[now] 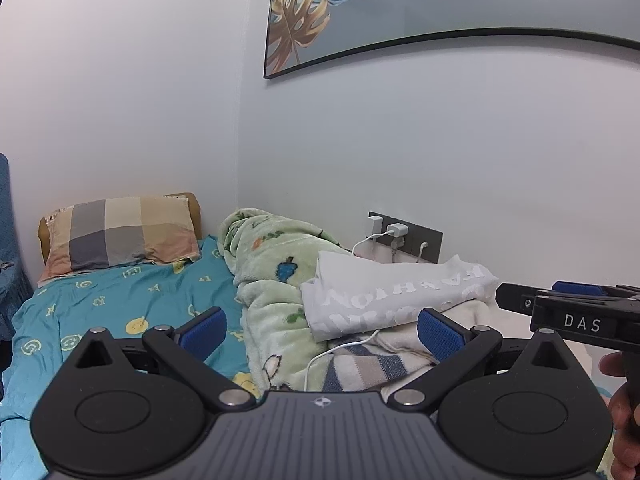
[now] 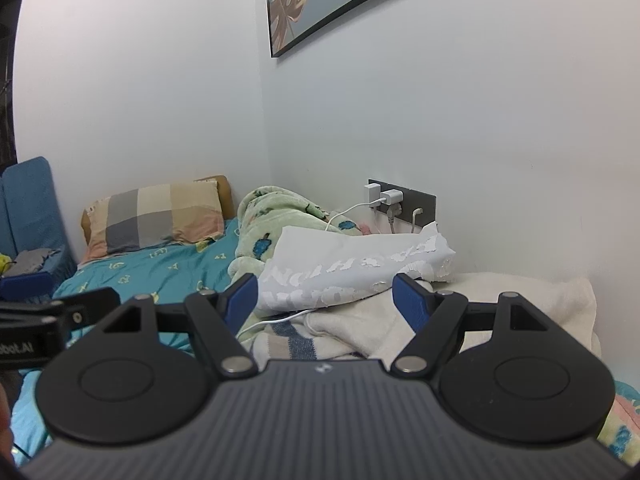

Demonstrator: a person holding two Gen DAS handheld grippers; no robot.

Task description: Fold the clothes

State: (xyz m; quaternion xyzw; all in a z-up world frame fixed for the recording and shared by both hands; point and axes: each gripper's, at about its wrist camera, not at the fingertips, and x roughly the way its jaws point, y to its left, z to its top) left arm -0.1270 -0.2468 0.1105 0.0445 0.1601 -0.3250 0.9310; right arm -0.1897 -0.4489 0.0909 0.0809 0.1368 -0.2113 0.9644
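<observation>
A folded white T-shirt (image 1: 394, 292) with reversed lettering is lying on a cream blanket (image 2: 500, 300) on the bed (image 1: 120, 300), beside a crumpled green fleece blanket (image 1: 272, 272). The left gripper (image 1: 320, 330) is being held wide apart and empty, just short of the shirt's near edge. The right gripper (image 2: 326, 294) is likewise being held wide and empty, with the shirt lying just ahead between its blue pads (image 2: 410, 300).

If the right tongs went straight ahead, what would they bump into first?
Probably the folded white shirt, which sits right between the open right tongs in their own view. The cream blanket beneath lies close too, and depth is hard to judge.
</observation>
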